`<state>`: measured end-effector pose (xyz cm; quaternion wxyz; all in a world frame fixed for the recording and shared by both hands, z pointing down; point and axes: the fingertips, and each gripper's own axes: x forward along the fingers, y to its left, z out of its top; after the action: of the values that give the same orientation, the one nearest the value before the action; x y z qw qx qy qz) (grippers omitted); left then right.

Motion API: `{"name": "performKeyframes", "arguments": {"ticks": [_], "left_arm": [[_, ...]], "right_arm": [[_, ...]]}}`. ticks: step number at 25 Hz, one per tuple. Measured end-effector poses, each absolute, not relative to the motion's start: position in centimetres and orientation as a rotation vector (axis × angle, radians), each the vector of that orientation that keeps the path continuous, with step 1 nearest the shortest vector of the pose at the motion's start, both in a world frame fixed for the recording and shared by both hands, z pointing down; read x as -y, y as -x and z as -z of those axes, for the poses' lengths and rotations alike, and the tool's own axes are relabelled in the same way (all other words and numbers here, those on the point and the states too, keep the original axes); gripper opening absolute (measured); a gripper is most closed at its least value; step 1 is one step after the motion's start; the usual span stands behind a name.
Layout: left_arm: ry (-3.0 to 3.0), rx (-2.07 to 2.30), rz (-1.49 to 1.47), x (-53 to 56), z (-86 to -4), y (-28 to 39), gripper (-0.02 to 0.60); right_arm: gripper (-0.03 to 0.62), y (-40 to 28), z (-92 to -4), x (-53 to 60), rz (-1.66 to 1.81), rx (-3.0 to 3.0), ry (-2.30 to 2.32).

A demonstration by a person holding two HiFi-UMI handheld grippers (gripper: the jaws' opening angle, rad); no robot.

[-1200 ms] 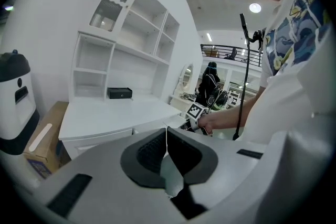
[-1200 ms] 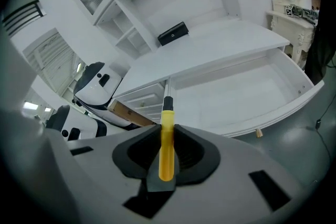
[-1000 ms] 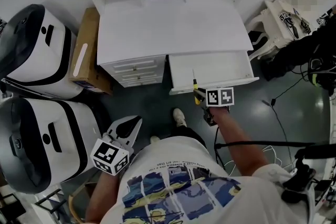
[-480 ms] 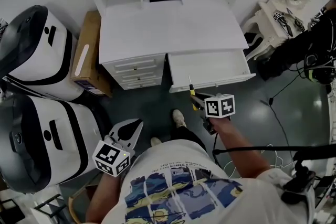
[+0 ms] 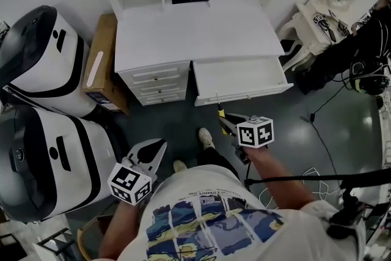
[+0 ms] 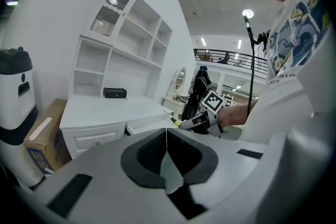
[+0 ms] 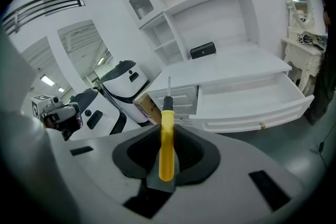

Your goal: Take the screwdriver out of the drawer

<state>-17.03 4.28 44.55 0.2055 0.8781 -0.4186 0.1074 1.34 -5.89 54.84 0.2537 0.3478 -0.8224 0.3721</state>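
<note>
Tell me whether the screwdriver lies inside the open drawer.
No: the right gripper clamps the screwdriver by its yellow handle, outside the drawer.

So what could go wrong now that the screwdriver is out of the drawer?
The screwdriver is pinched only by its yellow handle in the right gripper, so it might slip and drop toward the person's shoe. Its thin metal tip pokes out in front and could scratch the white drawer, which hangs open and could also get bumped.
</note>
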Motion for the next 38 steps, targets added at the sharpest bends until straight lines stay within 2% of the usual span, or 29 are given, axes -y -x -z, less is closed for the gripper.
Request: {"name": "performKeyframes", "arguments": {"ticks": [38], "left_arm": [[-2.469,1.13,-0.319,-6.3,-44.8,15.5,0.014]], "right_arm": [[0.095,-1.5,-54.1,3.2,-0.967,2.281,-0.937]]}}
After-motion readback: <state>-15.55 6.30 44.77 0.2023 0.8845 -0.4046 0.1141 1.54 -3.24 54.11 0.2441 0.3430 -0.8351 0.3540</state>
